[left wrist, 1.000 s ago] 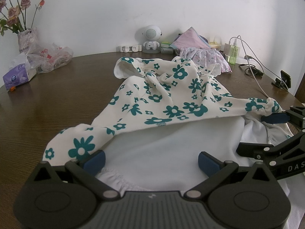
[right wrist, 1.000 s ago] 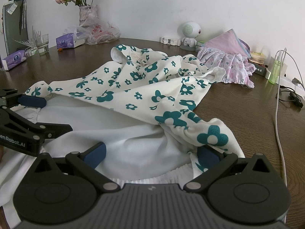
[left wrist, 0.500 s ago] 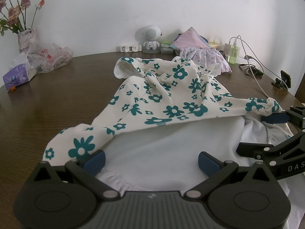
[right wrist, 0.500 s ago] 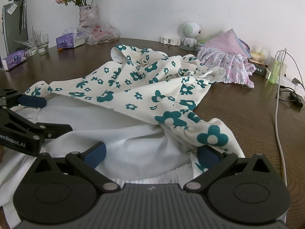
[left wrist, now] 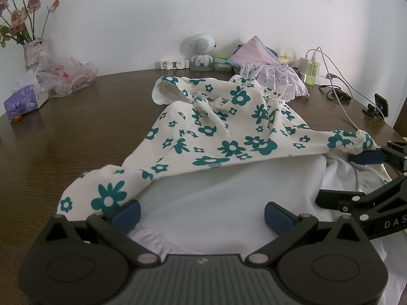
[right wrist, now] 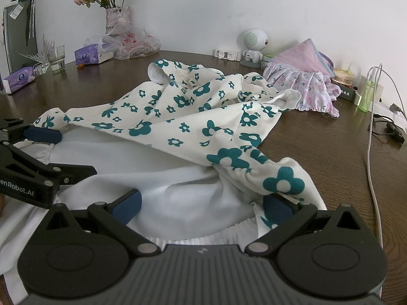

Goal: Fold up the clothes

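Behind floral garment (left wrist: 229, 137): pink clothes (left wrist: 269, 73), cable (right wrist: 371, 137) | left gripper (left wrist: 202, 214), right gripper (right wrist: 203, 207) jaws wide, empty

Nothing has changed since the earlier pictures.

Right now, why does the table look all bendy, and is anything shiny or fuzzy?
Left wrist view: the fisheye lens bows the table edge into a curve and darkens the picture's corners. Right wrist view: soft window light gleams on the wood by the drinking glass, and the flowered garment stays sharp; only the picture's outer edges smear slightly.
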